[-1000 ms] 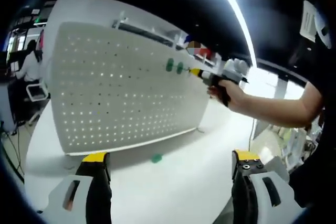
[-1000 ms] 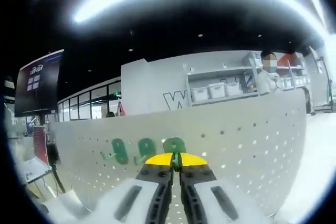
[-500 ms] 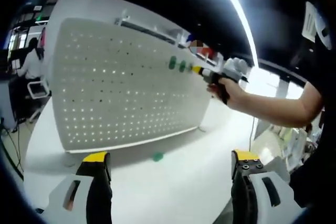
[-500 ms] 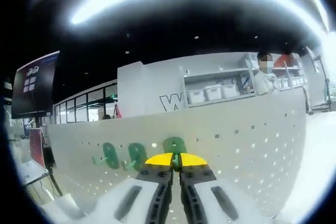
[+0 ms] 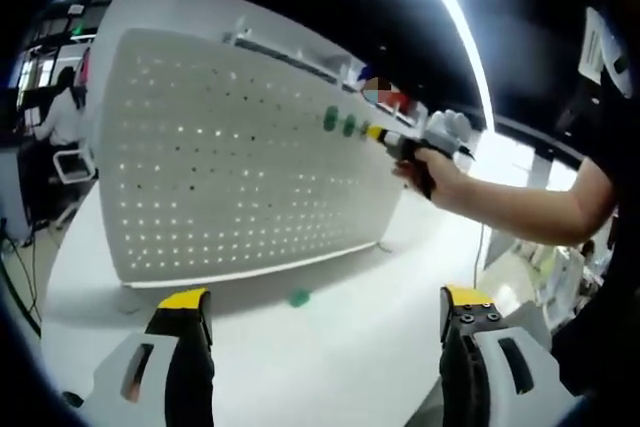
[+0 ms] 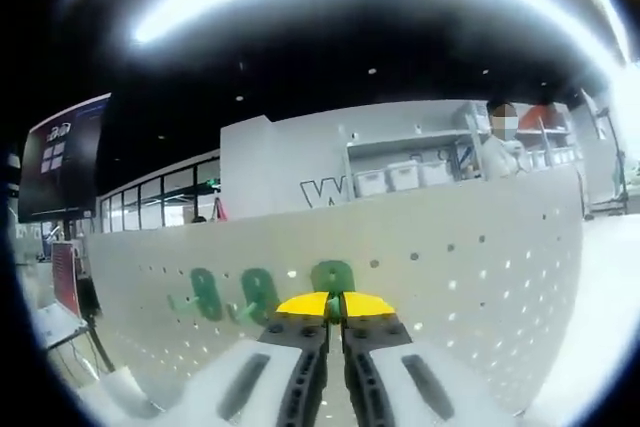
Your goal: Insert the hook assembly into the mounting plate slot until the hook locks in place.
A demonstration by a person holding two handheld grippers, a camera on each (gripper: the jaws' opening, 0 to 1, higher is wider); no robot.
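Note:
A white pegboard mounting plate [image 5: 230, 147] stands upright on the white table. Two green hooks [image 5: 339, 122] hang near its upper right. My right gripper [image 5: 375, 133], held in a person's hand, has its yellow tips against the board just right of them. In the right gripper view, the right gripper [image 6: 335, 305] is shut on a third green hook [image 6: 333, 275], which is pressed to the plate [image 6: 480, 277] beside the two mounted hooks [image 6: 232, 292]. My left gripper [image 5: 325, 307] stands open low over the table, holding nothing.
A loose green hook [image 5: 298, 297] lies on the table [image 5: 330, 357] in front of the board's foot. The person's forearm [image 5: 520, 207] reaches in from the right. Shelving with bins [image 6: 410, 172] and a seated person [image 5: 60, 117] are beyond the board.
The right gripper with its hook has edged slightly up and along the board, so the two mounted hooks sit further left in its view. The left gripper has barely moved.

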